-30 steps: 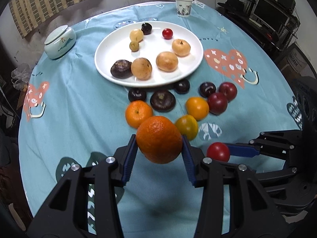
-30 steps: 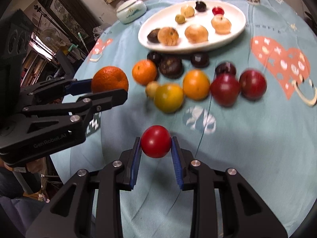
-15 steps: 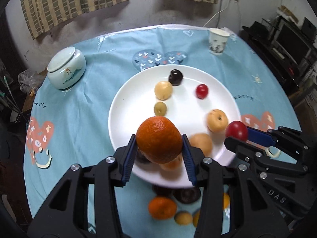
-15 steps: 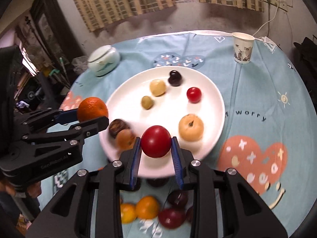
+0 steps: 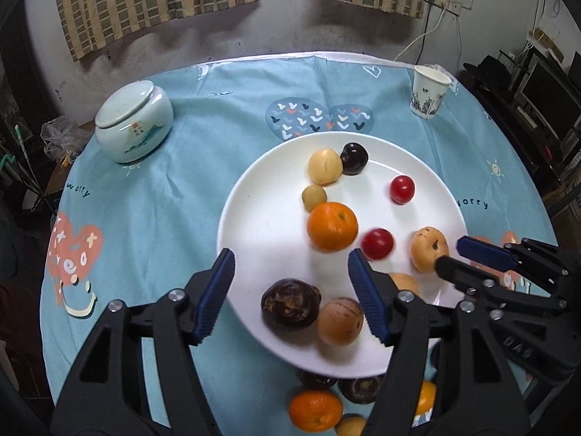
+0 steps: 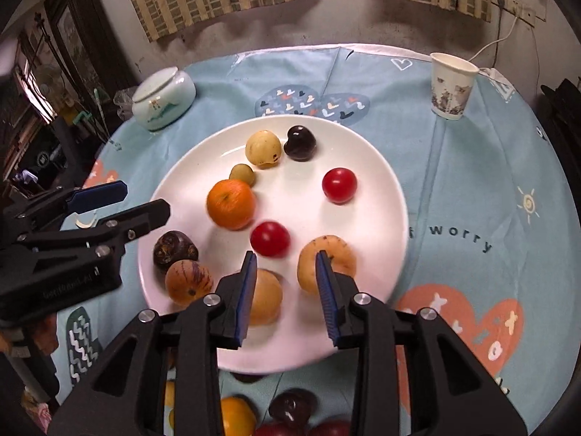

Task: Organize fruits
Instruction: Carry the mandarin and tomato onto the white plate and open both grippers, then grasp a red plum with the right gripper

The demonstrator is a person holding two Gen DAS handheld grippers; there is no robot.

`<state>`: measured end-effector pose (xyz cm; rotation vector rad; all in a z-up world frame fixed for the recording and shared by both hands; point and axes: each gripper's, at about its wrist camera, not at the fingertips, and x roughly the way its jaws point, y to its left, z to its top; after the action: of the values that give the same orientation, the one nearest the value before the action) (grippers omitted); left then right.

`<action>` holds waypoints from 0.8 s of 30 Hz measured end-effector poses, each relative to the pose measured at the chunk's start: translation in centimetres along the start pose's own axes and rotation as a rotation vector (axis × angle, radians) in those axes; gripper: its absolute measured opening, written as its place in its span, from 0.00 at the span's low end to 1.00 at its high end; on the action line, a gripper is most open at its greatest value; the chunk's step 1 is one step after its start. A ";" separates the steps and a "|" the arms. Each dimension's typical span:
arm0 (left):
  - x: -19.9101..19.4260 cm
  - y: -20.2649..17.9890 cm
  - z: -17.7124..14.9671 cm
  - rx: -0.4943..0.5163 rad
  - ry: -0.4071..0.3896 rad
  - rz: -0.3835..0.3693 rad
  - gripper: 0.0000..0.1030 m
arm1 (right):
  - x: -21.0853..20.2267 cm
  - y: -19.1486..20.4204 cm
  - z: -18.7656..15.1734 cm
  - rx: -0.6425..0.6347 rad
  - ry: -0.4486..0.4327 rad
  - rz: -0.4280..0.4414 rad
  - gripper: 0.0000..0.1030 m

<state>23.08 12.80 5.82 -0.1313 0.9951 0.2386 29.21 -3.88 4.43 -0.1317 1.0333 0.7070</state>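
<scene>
closest to me, both tools hang over the near edge of the plate (image 5: 236,225) with nothing in them: the left gripper (image 5: 290,290) has its jaws wide apart, and the right gripper (image 6: 285,289) stands parted too. under them, on the tablecloth (image 5: 163,200) in front of the plate, a fair handful waits: an orange one (image 5: 315,410), dark ones and some yellow and red ones, partly hidden by the tool bodies, so i can't count them.

on the plate, near to far: a dark brown fruit (image 5: 290,304) touching a tan one (image 5: 340,321), then the big orange (image 5: 332,226) with a red tomato (image 5: 377,243) just beside it, both a little blurred, perhaps not settled. further back sit a small green one, a pale yellow one, a black plum and another red tomato (image 5: 402,189).

i'd say roughly half is done; the loose fruit on the cloth is what's left.
</scene>
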 end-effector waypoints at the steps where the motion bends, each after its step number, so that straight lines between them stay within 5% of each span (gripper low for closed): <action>1: -0.7 0.1 -0.3 0.002 -0.009 -0.002 0.69 | -0.9 -0.3 -0.6 0.002 -0.002 0.005 0.33; 8: -5.4 -0.7 -4.7 0.080 -0.048 -0.040 0.73 | -5.8 -2.0 -8.5 0.006 0.008 -0.008 0.33; 13: -7.0 -1.2 -10.3 0.138 0.014 -0.087 0.74 | -5.7 -2.8 -14.7 0.000 0.072 -0.086 0.32; 24: -7.8 -1.7 -15.9 0.141 0.114 -0.114 0.75 | -2.7 -3.0 -14.1 -0.077 0.105 -0.117 0.33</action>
<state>6.56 6.59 3.78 -0.0731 1.1101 0.0563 19.73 -13.38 -1.39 -0.2962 1.0895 0.6391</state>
